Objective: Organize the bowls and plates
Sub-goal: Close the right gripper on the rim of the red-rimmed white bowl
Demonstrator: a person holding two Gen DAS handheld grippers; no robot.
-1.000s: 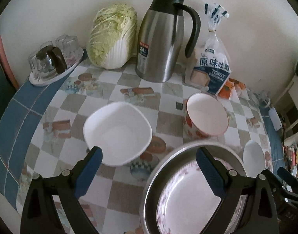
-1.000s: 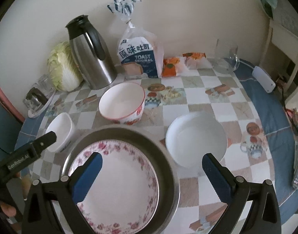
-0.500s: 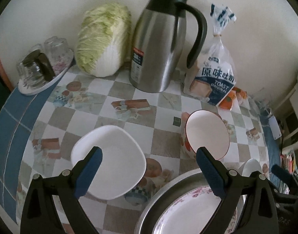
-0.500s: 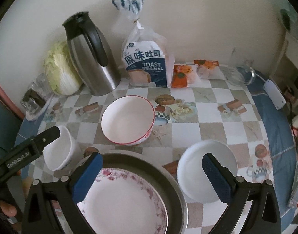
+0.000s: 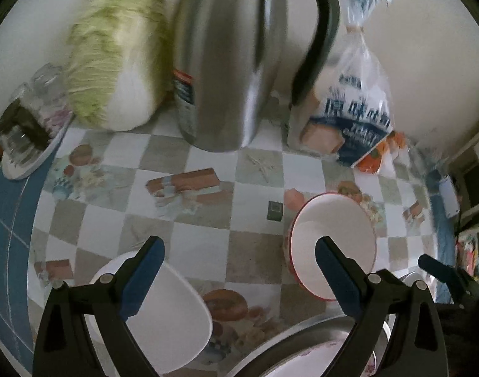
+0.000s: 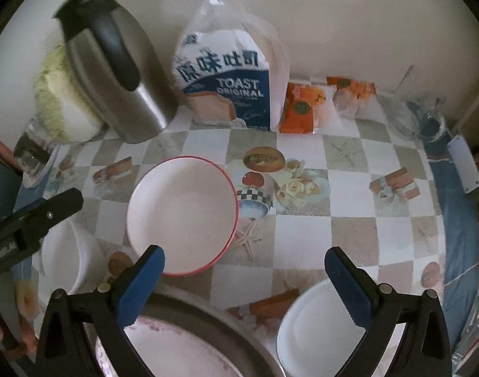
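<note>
Desk (image 6: 349, 194): my left gripper (image 5: 239, 270) and right gripper (image 6: 244, 278) fingers spread, empty; red-rimmed bowl (image 6: 181, 213) ahead; thermos (image 5: 230, 62), cabbage (image 5: 114, 72), toast bag (image 6: 227, 78) behind.

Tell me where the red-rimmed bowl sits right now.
The red-rimmed bowl stands mid-table in the right wrist view, in front of the steel thermos and toast bag, just beyond the metal basin.

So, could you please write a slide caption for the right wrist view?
Open right gripper above a red-rimmed bowl, white bowl and metal basin.
</note>
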